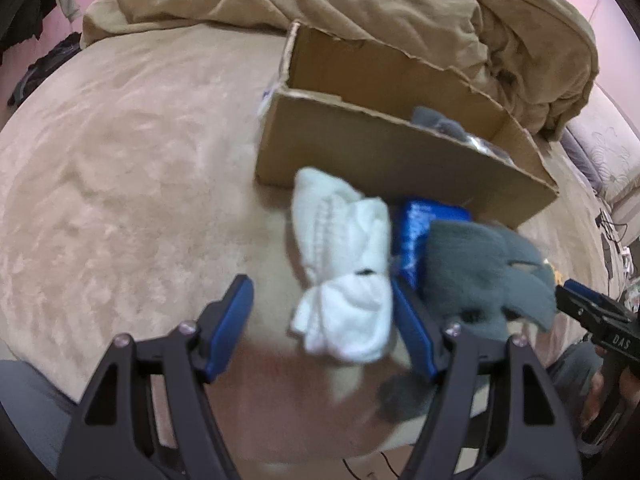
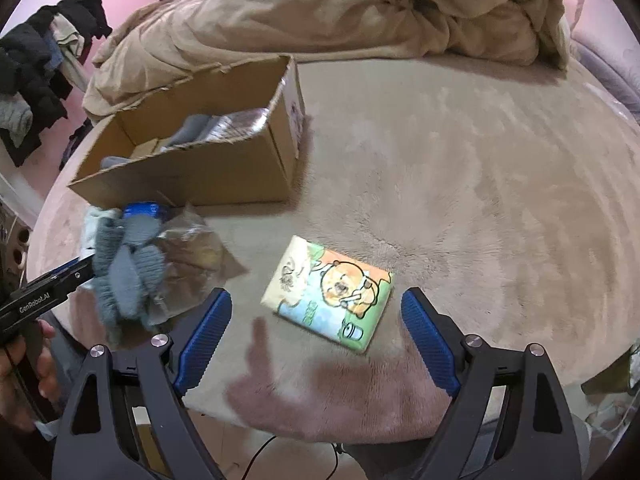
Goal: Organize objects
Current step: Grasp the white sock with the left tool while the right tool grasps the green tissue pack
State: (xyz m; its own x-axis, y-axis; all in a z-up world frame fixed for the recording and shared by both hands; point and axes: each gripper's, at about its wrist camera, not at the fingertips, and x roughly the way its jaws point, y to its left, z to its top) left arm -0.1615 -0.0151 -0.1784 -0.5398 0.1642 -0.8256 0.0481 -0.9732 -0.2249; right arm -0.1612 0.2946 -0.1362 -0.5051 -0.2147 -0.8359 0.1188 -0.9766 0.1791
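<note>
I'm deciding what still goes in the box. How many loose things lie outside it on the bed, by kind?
White sock bundle: 1
Grey sock bundle: 1
Blue packet: 1
Clear plastic bag: 1
Cartoon tissue pack: 1
Total: 5

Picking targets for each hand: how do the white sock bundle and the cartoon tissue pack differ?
The white sock bundle is soft, plain and lumpy; the cartoon tissue pack is flat, rectangular and brightly printed. The bundle lies crowded against a blue packet and grey socks, near the cardboard box; the pack lies alone. Both rest on the beige blanket, outside the box.
</note>
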